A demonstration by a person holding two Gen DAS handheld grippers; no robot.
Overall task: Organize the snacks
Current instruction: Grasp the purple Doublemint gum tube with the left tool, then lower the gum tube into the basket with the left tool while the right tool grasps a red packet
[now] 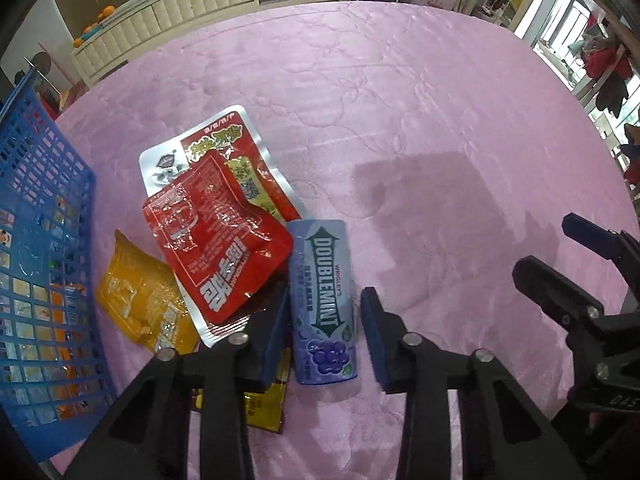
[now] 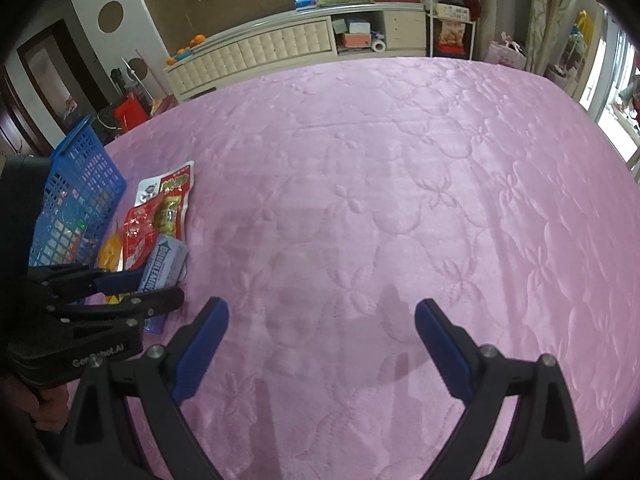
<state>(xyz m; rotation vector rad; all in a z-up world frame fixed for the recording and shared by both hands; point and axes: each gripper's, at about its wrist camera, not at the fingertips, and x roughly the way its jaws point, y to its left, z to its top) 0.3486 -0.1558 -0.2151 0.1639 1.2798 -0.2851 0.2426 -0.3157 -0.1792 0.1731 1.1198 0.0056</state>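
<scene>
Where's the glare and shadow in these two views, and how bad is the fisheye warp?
Left wrist: glare on the glossy red snack pouch; a blocky shadow falls on the pink bedspread right of the Doublemint pack; black vignette in the corners. Right wrist: soft gripper shadows on the bedspread ahead of the right gripper; window blown out at right; cabinet line bows strongly.

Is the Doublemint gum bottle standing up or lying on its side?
Lying on its side. The gum bottle rests flat on the pink bedspread, its whole label facing up, beside the red snack packet.
</scene>
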